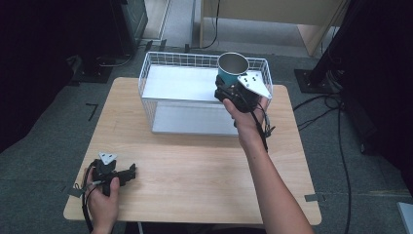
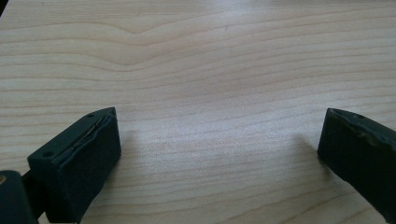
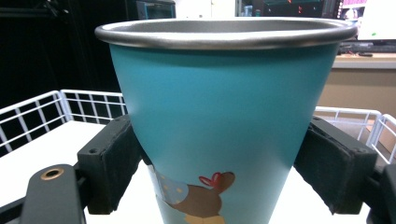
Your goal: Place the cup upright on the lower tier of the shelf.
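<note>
A teal metal cup [image 1: 232, 67] with a steel rim and a cartoon print [image 3: 224, 116] stands upright between the jaws of my right gripper [image 1: 228, 90], which is shut on its lower sides. The cup is held over the right end of a white wire basket [image 1: 165, 58], above its top shelf. My left gripper [image 1: 127, 173] lies low at the table's front left, held in a hand. Its jaws stand wide open [image 2: 219, 140] over bare wood, with nothing between them.
The wire basket has a white upper shelf [image 1: 180, 83] and a lower shelf [image 1: 195, 119] that juts toward me. The wooden table [image 1: 195, 175] spreads in front of it. Cables [image 1: 336, 122] and a dark stand base [image 1: 314, 80] lie on the floor at right.
</note>
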Demonstrator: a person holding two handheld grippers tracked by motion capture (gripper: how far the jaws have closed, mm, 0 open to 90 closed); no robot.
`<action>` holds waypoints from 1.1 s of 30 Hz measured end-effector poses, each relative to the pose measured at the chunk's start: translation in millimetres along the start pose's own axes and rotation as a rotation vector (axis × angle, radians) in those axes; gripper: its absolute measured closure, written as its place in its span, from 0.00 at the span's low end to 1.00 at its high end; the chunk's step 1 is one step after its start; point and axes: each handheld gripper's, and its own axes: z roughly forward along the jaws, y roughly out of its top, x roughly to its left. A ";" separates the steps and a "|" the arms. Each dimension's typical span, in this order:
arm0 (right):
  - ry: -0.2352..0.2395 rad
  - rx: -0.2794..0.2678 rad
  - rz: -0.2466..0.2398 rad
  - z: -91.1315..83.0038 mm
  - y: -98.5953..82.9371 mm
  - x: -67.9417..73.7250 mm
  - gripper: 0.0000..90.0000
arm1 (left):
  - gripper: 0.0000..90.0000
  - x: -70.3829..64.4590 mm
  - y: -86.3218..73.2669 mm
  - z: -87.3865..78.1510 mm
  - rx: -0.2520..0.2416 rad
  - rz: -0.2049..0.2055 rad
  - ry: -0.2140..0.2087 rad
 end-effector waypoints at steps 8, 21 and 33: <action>-0.019 0.014 0.002 17.6 -2.9 -4.8 0.20 | 0.00 0.0 0.0 0.0 0.000 0.000 0.000; -0.035 0.042 0.004 42.6 -9.0 -7.9 0.20 | 0.00 -1.0 0.1 0.1 0.001 0.000 -0.006; -0.030 0.031 0.020 49.8 -10.3 -10.1 0.20 | 0.00 -0.9 0.1 -0.1 0.002 0.002 -0.006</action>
